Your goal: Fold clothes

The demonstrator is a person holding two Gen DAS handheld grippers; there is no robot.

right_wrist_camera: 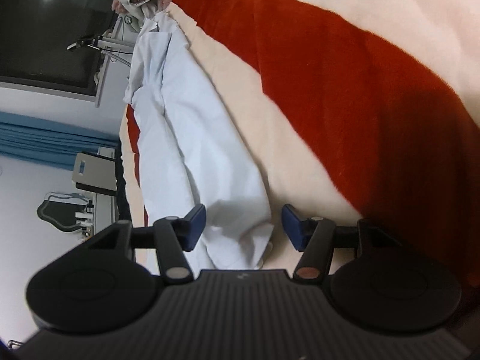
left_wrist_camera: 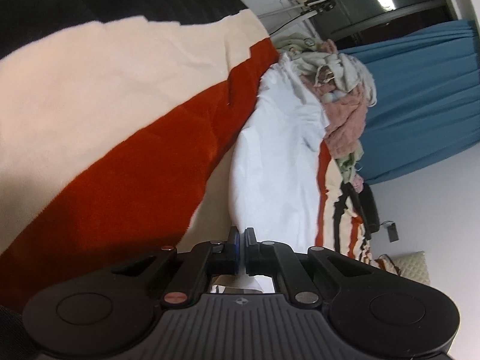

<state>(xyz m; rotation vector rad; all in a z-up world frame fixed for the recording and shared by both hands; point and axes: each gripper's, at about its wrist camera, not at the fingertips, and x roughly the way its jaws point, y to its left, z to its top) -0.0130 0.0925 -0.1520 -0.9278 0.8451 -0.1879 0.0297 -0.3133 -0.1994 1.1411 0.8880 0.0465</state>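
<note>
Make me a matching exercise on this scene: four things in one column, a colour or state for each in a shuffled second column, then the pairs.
1. left gripper
2. right gripper
3. curtain
4. garment laid on the blanket

A. blue
B. shut on white fabric
C. white, lying lengthwise
D. open, pads clear of the cloth

Pairs: 1-B, 2-D, 3-A, 4-C

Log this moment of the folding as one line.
left gripper: shut on white garment | right gripper: open, garment's end between fingers | surface: striped blanket
</note>
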